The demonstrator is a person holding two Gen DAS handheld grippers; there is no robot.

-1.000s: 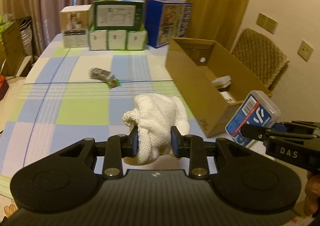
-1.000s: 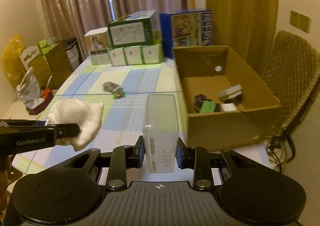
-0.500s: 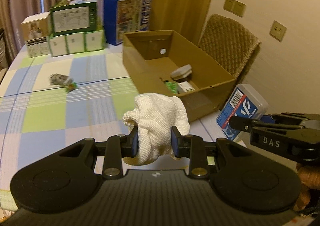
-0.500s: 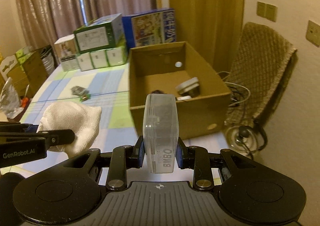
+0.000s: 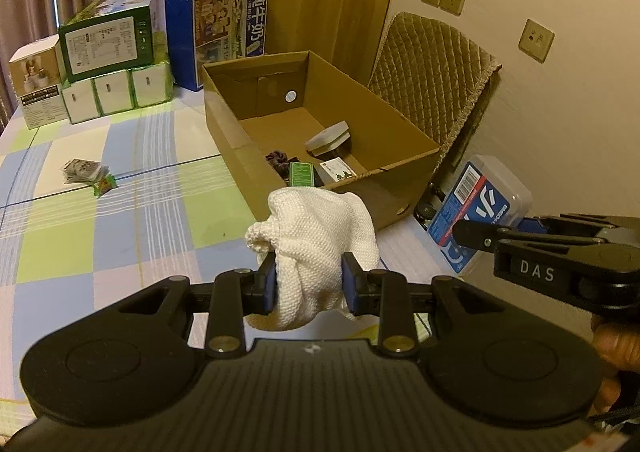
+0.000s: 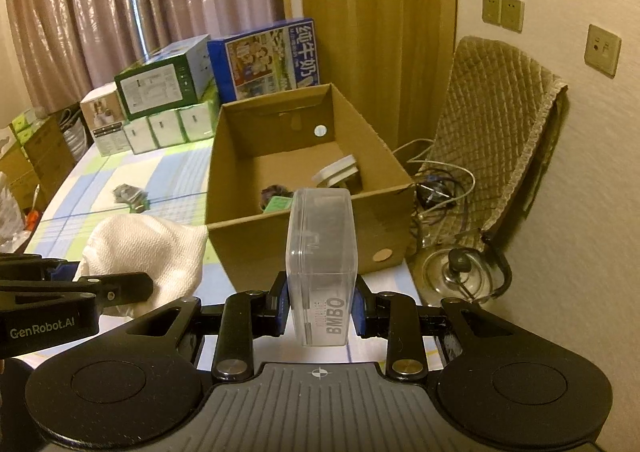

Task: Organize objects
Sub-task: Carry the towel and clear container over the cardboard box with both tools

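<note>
Both hand-held grippers have swung right toward the box (image 5: 320,123): left one (image 5: 308,280) clamps the cloth (image 5: 316,236), right one (image 6: 320,304) the upright case (image 6: 322,264), box lying just ahead.

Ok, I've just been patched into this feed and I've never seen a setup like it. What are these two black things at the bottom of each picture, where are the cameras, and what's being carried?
There is no robot arm here. A person holds a two-finger gripper in each hand, and each gripper carries a wide-angle camera looking forward along its fingers, so the black shape at the bottom of each picture is the tool itself.

In the left wrist view, the left gripper is shut on a white knitted cloth. In the right wrist view, the right gripper is shut on a clear plastic case. Each tool also shows at the edge of the other's picture.

Ahead is a table with a checked tablecloth. On it stands an open cardboard box already holding a few small items, with small packets lying loose to its left and stacked cartons at the far end.
</note>
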